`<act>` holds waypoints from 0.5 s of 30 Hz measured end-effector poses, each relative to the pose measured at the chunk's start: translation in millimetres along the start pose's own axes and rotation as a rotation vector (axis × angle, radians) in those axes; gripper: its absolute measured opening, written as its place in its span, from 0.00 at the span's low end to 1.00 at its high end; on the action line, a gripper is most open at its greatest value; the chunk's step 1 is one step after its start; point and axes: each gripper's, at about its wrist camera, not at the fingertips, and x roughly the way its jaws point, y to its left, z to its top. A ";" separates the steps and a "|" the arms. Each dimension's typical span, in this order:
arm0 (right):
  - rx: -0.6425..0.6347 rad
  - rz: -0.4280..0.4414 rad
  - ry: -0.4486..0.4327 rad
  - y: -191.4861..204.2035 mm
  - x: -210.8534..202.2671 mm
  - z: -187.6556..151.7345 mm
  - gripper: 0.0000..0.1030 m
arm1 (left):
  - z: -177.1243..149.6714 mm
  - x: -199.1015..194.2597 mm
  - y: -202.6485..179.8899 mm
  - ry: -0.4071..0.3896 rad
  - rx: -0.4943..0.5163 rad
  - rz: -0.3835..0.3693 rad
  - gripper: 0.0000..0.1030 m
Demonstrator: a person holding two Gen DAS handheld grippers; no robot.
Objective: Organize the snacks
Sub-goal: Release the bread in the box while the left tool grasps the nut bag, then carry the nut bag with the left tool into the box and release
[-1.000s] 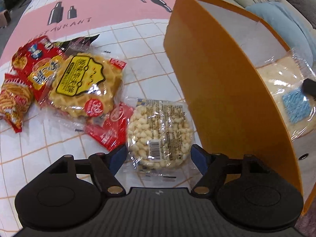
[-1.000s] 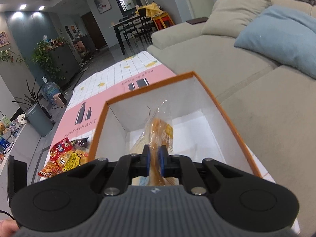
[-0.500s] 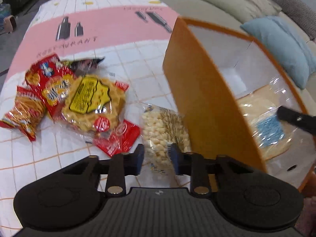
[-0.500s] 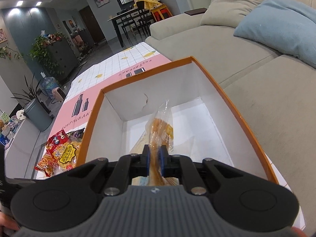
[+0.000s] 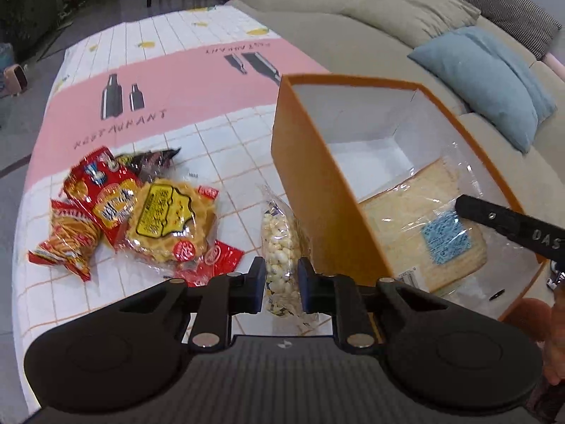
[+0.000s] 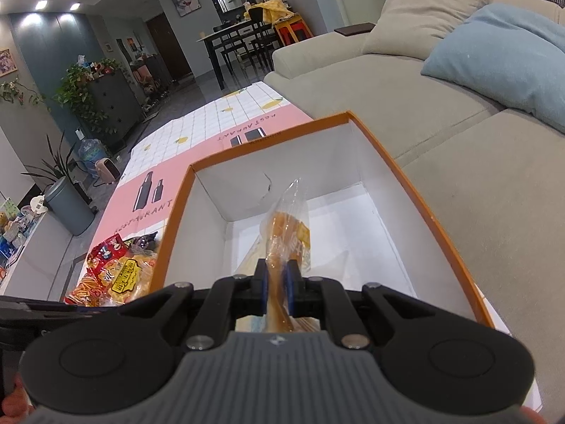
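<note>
Left wrist view: the left tool (image 5: 280, 284) sits at lower centre of the frame, its two fingers pressed against the sides of a clear puffed-snack packet (image 5: 279, 243), which stands on edge between them just left of the orange box (image 5: 317, 183). The packet's upper end reaches the box's outer wall; whether its lower end rests on the desk (image 5: 183, 81) cannot be told.

The box occupies the right half of the frame, open-topped, white inside. A flat bread-like packet (image 5: 420, 219) in clear wrap with a blue label lies inside it at lower right. A black finger of the right tool (image 5: 508, 226) crosses this packet from the right edge.

At left of frame, a pile of snacks lies on the desk: a yellow-labelled waffle packet (image 5: 166, 219) on top, red packets (image 5: 99, 190) beneath and beside it, and a striped orange-red bag (image 5: 70, 236) at far left. The desk carries a white-grid and pink cloth.

Right wrist view: the right tool (image 6: 276, 293) is at lower centre, over the box (image 6: 416, 194) interior, pinching a clear-wrapped orange-brown packet (image 6: 287, 226) on edge. The snack pile (image 6: 113, 272) shows at lower left, outside the box wall. A sofa (image 6: 476, 148) with a blue cushion (image 6: 501, 46) fills the right side.
</note>
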 end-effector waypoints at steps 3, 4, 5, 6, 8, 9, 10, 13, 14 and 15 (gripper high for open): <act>-0.006 0.009 -0.014 2.4 -2.5 2.8 0.07 | 7.3 -16.8 -1.7 -0.035 0.007 0.006 0.20; -0.012 0.013 -0.016 3.1 -2.3 4.3 0.07 | 10.2 -22.9 -2.3 -0.049 0.010 0.007 0.20; -0.014 0.017 -0.017 4.2 -1.6 6.4 0.07 | 14.4 -30.5 -2.5 -0.068 0.011 0.004 0.20; -0.011 0.024 -0.017 3.9 -0.4 8.0 0.07 | 18.6 -36.6 -3.1 -0.084 0.011 0.001 0.20; 0.013 0.041 -0.007 1.4 4.4 11.7 0.07 | 28.0 -48.7 -5.3 -0.118 0.016 -0.001 0.20; 0.038 0.050 0.005 -1.1 7.9 13.5 0.07 | 33.1 -55.3 -7.1 -0.138 0.021 0.000 0.20; 0.067 0.061 0.018 -3.2 11.2 14.8 0.07 | 37.3 -60.4 -9.4 -0.155 0.026 0.000 0.20; 0.138 0.087 0.063 -7.8 22.9 13.0 0.07 | 51.6 -73.4 -16.4 -0.198 0.040 -0.018 0.20; 0.143 0.084 0.081 -7.4 26.1 11.8 0.07 | 54.9 -74.6 -18.5 -0.208 0.046 -0.026 0.20; 0.139 0.076 0.102 -6.5 29.3 10.3 0.07 | 59.7 -76.7 -22.6 -0.218 0.057 -0.035 0.20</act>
